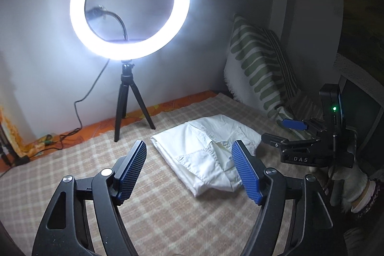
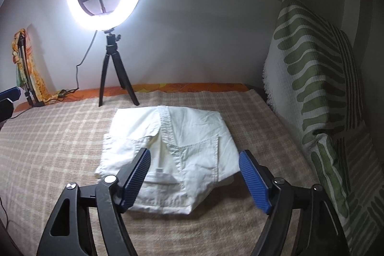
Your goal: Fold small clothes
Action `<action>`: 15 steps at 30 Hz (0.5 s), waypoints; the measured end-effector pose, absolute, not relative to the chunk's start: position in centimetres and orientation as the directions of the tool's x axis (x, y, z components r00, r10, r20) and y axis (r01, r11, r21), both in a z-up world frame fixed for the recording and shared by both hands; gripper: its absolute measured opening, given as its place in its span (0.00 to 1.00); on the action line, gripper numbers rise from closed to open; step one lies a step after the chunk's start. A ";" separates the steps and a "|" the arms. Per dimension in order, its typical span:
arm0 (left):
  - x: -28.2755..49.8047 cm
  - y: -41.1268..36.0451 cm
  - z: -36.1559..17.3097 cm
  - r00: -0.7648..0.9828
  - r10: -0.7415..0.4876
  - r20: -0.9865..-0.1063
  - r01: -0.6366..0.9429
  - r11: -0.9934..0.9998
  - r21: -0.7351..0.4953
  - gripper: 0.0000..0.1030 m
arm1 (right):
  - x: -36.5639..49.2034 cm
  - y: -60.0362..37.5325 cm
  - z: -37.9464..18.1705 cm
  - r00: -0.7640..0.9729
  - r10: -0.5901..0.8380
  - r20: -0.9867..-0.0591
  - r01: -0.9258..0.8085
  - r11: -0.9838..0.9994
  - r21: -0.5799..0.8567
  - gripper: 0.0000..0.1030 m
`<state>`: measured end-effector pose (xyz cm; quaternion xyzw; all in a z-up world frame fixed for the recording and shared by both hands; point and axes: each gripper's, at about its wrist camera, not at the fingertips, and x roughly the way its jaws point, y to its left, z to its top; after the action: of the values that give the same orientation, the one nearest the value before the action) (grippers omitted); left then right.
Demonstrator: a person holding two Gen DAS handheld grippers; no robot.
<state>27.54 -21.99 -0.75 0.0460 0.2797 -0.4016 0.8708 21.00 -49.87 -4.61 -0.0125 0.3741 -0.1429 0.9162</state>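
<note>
A small white garment (image 1: 204, 152) with stitched pockets lies folded into a compact bundle on the checked beige blanket (image 1: 72, 172). It also shows in the right wrist view (image 2: 172, 150). My left gripper (image 1: 189, 172) is open and empty, above the blanket at the garment's left edge. My right gripper (image 2: 195, 179) is open and empty, just over the garment's near edge. In the left wrist view the right gripper (image 1: 280, 131) is at the garment's right side. A left fingertip (image 2: 9, 92) shows at the far left edge of the right wrist view.
A lit ring light (image 1: 129, 6) on a black tripod (image 1: 130, 102) stands at the blanket's far edge, with its cable (image 1: 79, 112) trailing left. A green and white patterned pillow (image 2: 316, 73) leans against the wall on the right. An orange sheet (image 2: 192, 88) edges the back.
</note>
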 end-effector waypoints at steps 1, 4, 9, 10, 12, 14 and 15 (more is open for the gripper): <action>26.9 -21.4 -0.4 0.534 -0.670 -0.516 0.722 0.679 -0.135 0.75 | 20.6 -49.2 -4.4 0.686 -0.267 -0.677 0.248 0.960 -0.127 0.84; 24.9 -19.5 0.2 0.560 -0.663 -0.497 0.712 0.692 -0.121 0.80 | 19.2 -46.9 -4.2 0.700 -0.263 -0.664 0.230 0.963 -0.139 0.87; 22.4 -16.7 0.1 0.587 -0.644 -0.491 0.698 0.710 -0.098 0.80 | 17.5 -43.2 -4.4 0.711 -0.281 -0.645 0.207 0.960 -0.190 0.92; 21.9 -16.3 0.0 0.592 -0.637 -0.493 0.694 0.715 -0.090 0.81 | 17.1 -42.4 -4.4 0.713 -0.292 -0.638 0.207 0.956 -0.207 0.92; 21.1 -15.3 -0.3 0.601 -0.624 -0.500 0.687 0.722 -0.075 0.82 | 16.4 -40.9 -4.3 0.718 -0.315 -0.621 0.213 0.948 -0.234 0.95; 20.2 -14.4 -0.6 0.606 -0.614 -0.506 0.684 0.726 -0.062 0.83 | 15.7 -39.9 -4.2 0.726 -0.320 -0.609 0.215 0.946 -0.241 0.97; 19.8 -14.0 -0.8 0.605 -0.611 -0.510 0.686 0.725 -0.054 0.83 | 15.3 -39.4 -4.1 0.729 -0.318 -0.606 0.216 0.947 -0.237 0.97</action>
<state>19.76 -14.02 -0.76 0.0738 0.2557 -0.3633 0.8929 15.35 -39.40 -4.10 -0.0753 0.3389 -0.1441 0.9267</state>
